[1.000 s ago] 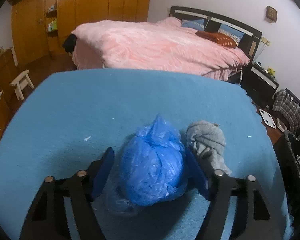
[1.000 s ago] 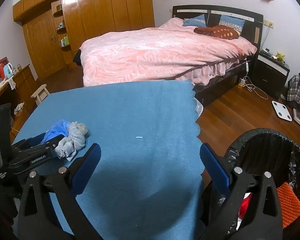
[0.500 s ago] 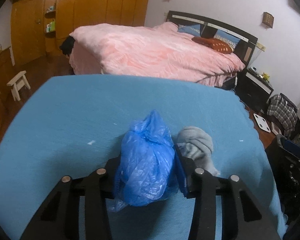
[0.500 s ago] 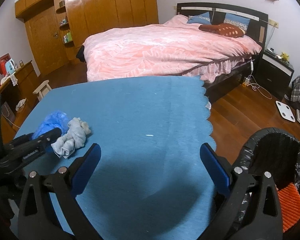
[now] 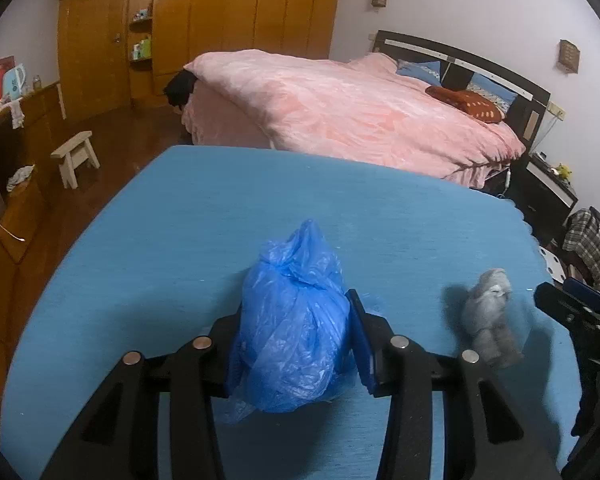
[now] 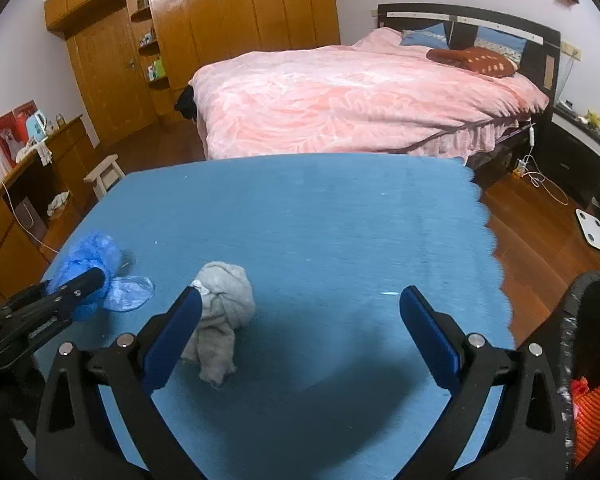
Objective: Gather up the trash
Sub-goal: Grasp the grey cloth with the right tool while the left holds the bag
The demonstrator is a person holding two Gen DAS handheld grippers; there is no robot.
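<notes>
My left gripper [image 5: 296, 336] is shut on a crumpled blue plastic bag [image 5: 294, 332] and holds it over the blue tablecloth [image 5: 204, 216]; the bag also shows in the right wrist view [image 6: 88, 260]. A grey crumpled rag [image 5: 490, 316] lies on the cloth to the right of the bag. In the right wrist view my right gripper [image 6: 300, 320] is open, with the rag [image 6: 220, 320] just inside its left finger. The left gripper [image 6: 48, 312] shows at the left of that view.
A black-lined trash bin [image 6: 588, 344] with orange and red waste stands at the table's right edge. A pink bed [image 6: 360, 92] is behind the table, a small stool [image 6: 104, 176] and a wooden counter [image 6: 32, 168] to the left. A white scale [image 6: 592, 230] lies on the floor.
My left gripper closed on the blue bag and moved it left, away from the rag. My right gripper moved left across the table toward the rag, still open.
</notes>
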